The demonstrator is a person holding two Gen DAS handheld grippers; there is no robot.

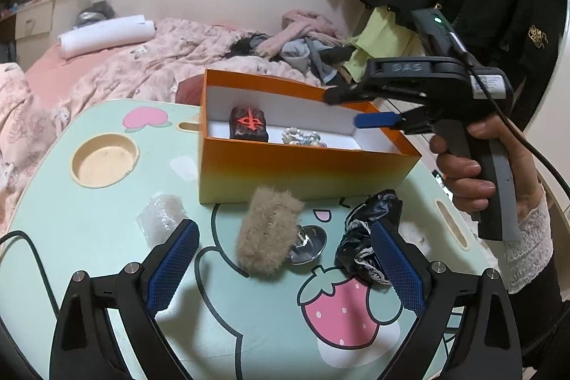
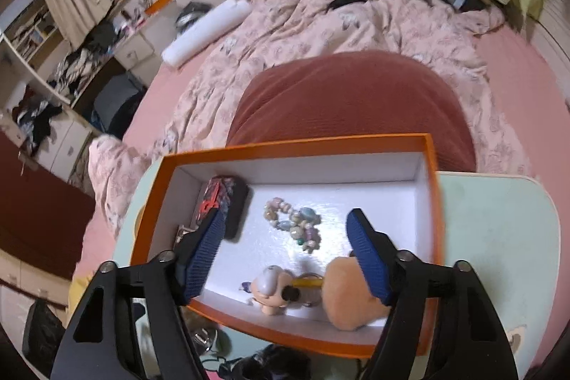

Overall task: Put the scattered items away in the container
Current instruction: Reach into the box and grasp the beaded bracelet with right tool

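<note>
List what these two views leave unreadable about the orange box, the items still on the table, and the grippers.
- Orange box, left wrist view: its near wall hides the plush toy and the small figure.
- Shiny metal item, left wrist view: mostly behind the furry tan piece; identity unclear.
- Black lace-trimmed bundle: partly covered by the left gripper finger.
- Dark patterned block, right wrist view: motion-blurred, partly behind the right gripper finger.

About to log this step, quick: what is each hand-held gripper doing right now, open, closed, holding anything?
Left hand-held gripper: open, empty, above the table.
Right hand-held gripper: open, holding nothing, over the orange box.
</note>
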